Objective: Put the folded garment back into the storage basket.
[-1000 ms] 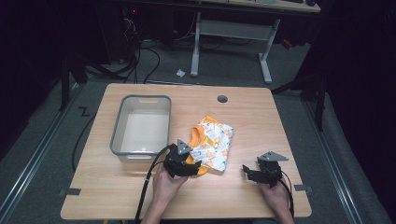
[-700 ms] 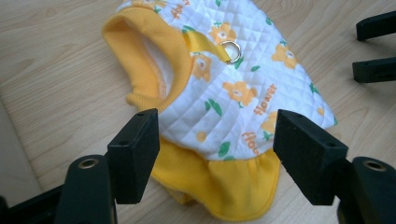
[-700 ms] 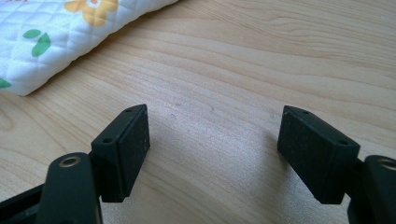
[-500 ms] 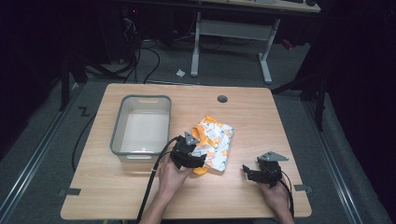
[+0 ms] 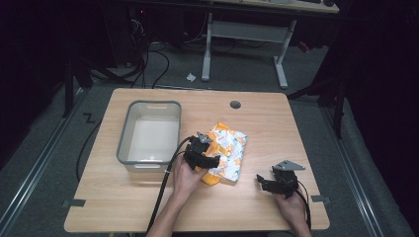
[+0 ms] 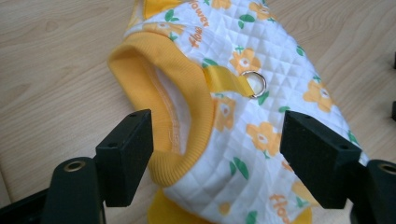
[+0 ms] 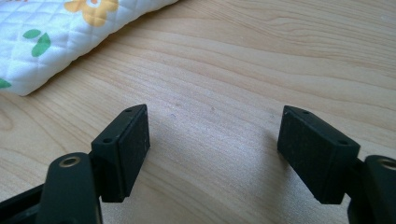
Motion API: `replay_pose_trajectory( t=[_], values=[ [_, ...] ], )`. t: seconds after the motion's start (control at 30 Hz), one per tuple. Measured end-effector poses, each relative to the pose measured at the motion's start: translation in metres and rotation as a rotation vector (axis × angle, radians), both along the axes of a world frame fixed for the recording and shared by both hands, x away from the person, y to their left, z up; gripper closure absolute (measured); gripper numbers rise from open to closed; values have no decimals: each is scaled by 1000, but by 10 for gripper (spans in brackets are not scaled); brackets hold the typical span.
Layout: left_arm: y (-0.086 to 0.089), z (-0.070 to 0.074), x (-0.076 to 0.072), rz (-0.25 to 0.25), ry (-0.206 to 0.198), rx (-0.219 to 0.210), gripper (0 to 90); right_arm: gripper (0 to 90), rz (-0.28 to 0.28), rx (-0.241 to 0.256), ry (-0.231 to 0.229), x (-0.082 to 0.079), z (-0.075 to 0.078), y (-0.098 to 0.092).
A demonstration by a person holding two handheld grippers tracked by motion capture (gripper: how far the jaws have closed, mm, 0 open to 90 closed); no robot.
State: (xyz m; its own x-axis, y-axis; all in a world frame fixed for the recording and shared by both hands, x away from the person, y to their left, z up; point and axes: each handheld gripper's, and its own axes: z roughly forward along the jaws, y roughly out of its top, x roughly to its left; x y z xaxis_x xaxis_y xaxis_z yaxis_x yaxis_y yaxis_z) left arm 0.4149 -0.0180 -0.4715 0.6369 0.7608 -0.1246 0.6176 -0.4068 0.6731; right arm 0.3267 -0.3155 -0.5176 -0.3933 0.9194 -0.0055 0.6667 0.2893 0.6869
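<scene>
Our left gripper point(image 6: 217, 154), jaws wide apart, straddles the quilted pet vest point(image 6: 243, 116); we may pinch only its ribbed collar point(image 6: 187, 93), letting it slip.

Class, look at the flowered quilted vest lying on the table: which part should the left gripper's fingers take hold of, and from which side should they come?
Probably the yellow ribbed hem of the vest, approached from the person's side. That thick rolled edge faces the open left gripper and stands up around the opening, so one finger could likely slip inside and the other press outside. The flat quilted panel offers no such edge, and the metal ring is small.
</scene>
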Motion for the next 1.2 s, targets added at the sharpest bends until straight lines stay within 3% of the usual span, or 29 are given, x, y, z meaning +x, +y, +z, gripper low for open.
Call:
replay_pose_trajectory(
  t=[0.13, 0.23, 0.67, 0.73, 0.77, 0.9, 0.93, 1.0, 1.07, 1.2],
  values=[
    [-2, -4, 7, 20, -1, -17, 250, 253, 0, 0, 1, 0, 0, 0],
    [-2, -16, 18, 44, 14, 0, 249, 253, 0, 0, 0, 0, 0, 0],
    [-8, -38, 31, 66, 89, 34, 249, 253, 0, 0, 0, 0, 0, 0],
    [-10, -40, 32, 55, 86, 48, 249, 253, 0, 0, 0, 0, 0, 0],
    [-12, -41, 30, 46, 64, 64, 258, 253, 1, 0, 1, 0, 0, 0],
    [-14, -40, 28, 32, 55, 52, 412, 253, 1, 0, 1, 0, 0, 0],
    [-16, -40, 28, 24, 53, 52, 412, 253, 1, 0, 1, 0, 0, 0],
    [-19, -37, 27, 2, 75, 45, 549, 253, 2, -1, 1, 0, 0, 0],
    [-20, -36, 28, -16, 83, 45, 627, 253, 2, -1, 1, 0, 0, 0],
    [-21, -36, 25, -15, 88, 28, 709, 253, 2, -1, 2, 0, 0, 0]
  ],
)
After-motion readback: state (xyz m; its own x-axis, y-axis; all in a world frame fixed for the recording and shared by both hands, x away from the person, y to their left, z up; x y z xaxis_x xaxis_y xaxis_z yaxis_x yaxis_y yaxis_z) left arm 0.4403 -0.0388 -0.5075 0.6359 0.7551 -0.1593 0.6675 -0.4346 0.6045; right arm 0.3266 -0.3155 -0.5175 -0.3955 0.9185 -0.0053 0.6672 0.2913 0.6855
